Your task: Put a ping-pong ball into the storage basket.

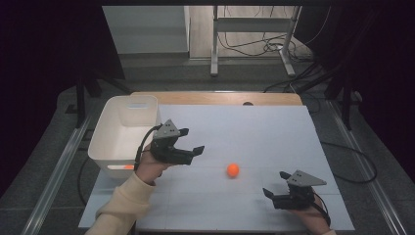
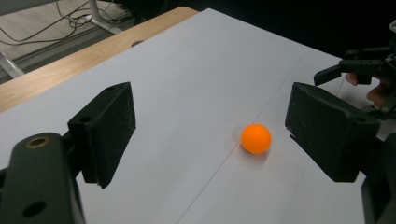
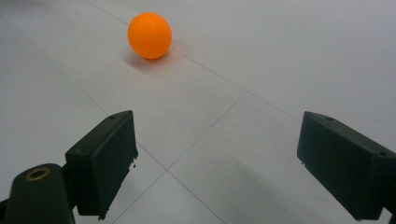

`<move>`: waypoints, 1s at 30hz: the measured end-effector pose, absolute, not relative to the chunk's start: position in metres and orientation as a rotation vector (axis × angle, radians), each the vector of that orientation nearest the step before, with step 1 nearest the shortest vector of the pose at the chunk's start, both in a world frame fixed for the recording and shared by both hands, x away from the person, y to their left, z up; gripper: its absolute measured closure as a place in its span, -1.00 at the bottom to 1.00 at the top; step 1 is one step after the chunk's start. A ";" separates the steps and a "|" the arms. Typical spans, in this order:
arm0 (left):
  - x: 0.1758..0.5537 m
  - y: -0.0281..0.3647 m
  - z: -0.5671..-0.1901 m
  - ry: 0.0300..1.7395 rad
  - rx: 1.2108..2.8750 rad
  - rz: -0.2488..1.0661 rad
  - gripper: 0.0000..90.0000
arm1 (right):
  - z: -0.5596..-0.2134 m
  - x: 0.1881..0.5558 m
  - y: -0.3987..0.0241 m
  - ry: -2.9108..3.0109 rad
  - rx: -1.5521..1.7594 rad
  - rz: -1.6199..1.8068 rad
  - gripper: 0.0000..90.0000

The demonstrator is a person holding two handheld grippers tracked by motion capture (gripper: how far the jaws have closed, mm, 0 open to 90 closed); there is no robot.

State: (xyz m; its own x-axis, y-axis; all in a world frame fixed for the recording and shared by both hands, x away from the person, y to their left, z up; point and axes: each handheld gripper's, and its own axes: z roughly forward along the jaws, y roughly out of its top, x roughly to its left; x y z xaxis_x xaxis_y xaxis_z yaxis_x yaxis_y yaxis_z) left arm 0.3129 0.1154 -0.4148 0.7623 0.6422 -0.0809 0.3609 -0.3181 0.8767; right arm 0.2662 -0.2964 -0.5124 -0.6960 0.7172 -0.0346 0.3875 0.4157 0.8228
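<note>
Right gripper (image 1: 277, 185) sits low at the near right of the counter (image 1: 274, 132), fingers (image 3: 105, 161) spread wide, nothing between them. From the right gripper view, the ball (image 3: 150, 35) lies ahead and a bit to the left of the gap, well clear of both fingers.

Ball (image 1: 233, 170): small, round, plain bright orange, matte smooth surface, no markings visible. It rests on the white counter sheet, right on one of the thin seam lines, soft shadow under it. It sits roughly mid-counter, between the two grippers, touching neither.

Left gripper (image 1: 192, 142) is held above the counter just beside the white bin (image 1: 110, 142), pointed toward the ball. Its fingers (image 2: 105, 130) are spread wide and empty; in the left gripper view the ball (image 2: 256, 138) shows through the gap, nearer the right-hand finger, still apart from it.

Bin stands at the left counter edge; a bit of orange shows at its near end, too small to tell what.
</note>
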 end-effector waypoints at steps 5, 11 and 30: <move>0.314 0.106 -0.420 0.746 1.966 0.328 -0.61 | -0.512 0.266 -0.296 2.294 0.943 1.180 -0.73; 0.314 0.098 -0.425 0.727 1.998 0.308 -0.62 | -0.513 0.266 -0.296 2.293 0.941 1.181 -0.73; 0.316 0.077 -0.440 0.698 2.073 0.268 -0.62 | -0.513 0.266 -0.296 2.298 0.946 1.175 -0.73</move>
State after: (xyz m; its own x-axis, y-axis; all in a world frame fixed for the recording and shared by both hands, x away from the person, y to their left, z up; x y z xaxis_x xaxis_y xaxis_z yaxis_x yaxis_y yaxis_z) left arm 0.3156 0.0766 -0.4403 0.8168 0.5722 -0.0732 0.3761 -0.4319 0.8198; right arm 0.2661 -0.2965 -0.5127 -0.6963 0.7168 -0.0367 0.3899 0.4207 0.8192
